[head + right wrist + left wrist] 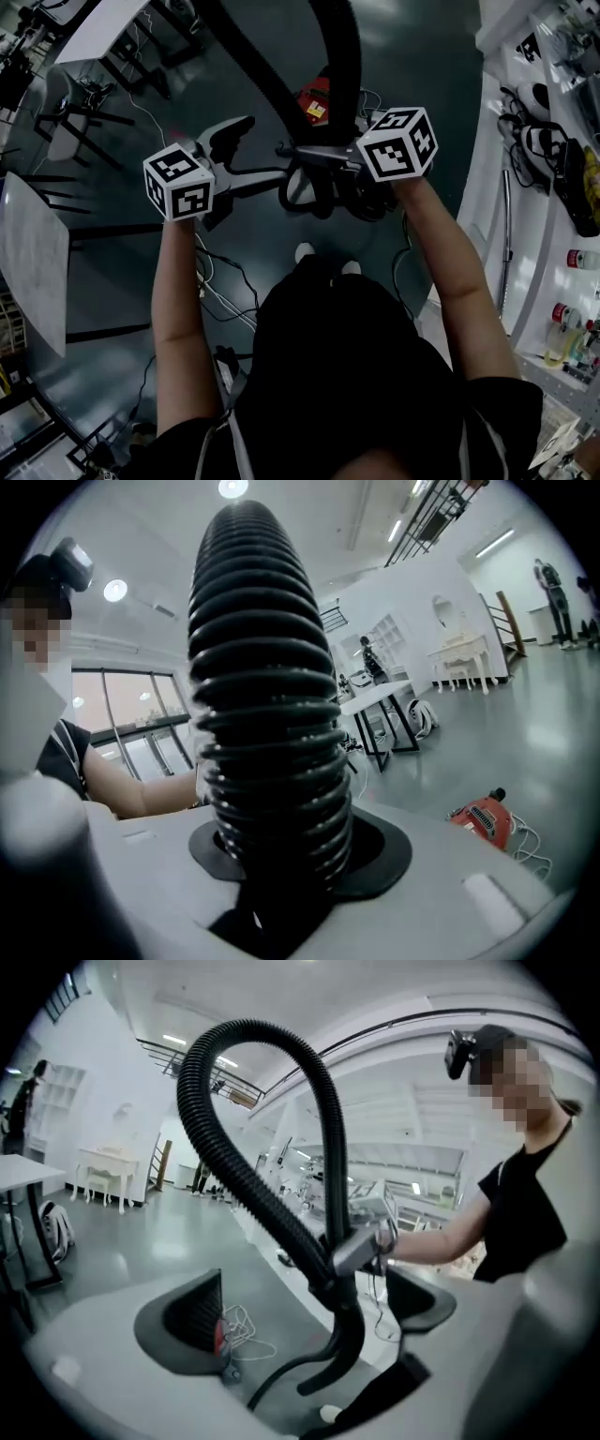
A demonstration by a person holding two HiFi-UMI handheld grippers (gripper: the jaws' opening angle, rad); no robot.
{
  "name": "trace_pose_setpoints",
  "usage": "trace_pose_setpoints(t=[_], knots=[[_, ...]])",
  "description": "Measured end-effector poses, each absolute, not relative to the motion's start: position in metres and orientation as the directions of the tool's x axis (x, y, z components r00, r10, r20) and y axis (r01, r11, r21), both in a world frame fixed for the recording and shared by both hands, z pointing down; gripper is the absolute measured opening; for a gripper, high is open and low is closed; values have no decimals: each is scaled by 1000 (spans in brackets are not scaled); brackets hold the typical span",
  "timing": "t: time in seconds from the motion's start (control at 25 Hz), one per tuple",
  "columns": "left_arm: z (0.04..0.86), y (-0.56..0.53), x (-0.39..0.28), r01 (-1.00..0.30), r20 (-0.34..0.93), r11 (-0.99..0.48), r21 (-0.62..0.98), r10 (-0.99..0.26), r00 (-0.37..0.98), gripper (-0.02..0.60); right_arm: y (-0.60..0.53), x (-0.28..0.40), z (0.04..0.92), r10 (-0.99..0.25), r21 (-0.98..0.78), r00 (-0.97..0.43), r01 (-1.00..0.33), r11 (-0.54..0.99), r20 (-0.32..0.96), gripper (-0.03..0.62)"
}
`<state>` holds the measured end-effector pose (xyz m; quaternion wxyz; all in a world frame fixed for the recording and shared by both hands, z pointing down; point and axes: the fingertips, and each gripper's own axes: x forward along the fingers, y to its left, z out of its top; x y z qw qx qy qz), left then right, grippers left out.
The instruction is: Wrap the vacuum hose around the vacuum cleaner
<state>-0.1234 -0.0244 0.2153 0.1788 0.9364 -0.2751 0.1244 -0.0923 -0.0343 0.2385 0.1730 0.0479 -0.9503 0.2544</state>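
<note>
The right tool (314, 155) is clamped on the black ribbed hose (342, 66). In the right gripper view the hose (267, 696) fills the gap of that tool (281, 855), both dark pads pressed against its ribs, and it stands up out of the grip. The red vacuum cleaner (483, 819) sits on the grey floor (553, 733) lower down and to the right of this grip.

The left tool (239, 159) has its jaws spread wide and pinches nothing. In the left gripper view the hose (253, 1185) arches high above the vacuum cleaner (220, 1335), of which only a red sliver shows behind one pad. One leg of the arch drops to the right tool (361, 1249), and below that grip the hose curves on down through the open gap of the left tool (300, 1316) without touching either pad. A thin white cord (246, 1324) lies loose on the floor just beside the vacuum cleaner.

From the head view the vacuum cleaner (314, 101) rests on the floor (412, 56) just beyond both tools, and the hose passes over it, one stretch running up the frame and another slanting away to the upper left. Both forearms reach toward the vacuum cleaner, the left tool farther from it than the right.
</note>
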Motion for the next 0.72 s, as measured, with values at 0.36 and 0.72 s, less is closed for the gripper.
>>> trace_pose_setpoints(t=[0.36, 0.72], knots=[[328, 14, -113, -554, 419, -717, 422, -387, 821, 551, -106, -105, 196, -197, -485, -944, -307, 819, 265, 189], [413, 31, -82, -612, 471, -604, 511, -398, 787, 545, -148, -117, 163, -353, -452, -911, -411, 791, 212, 181]])
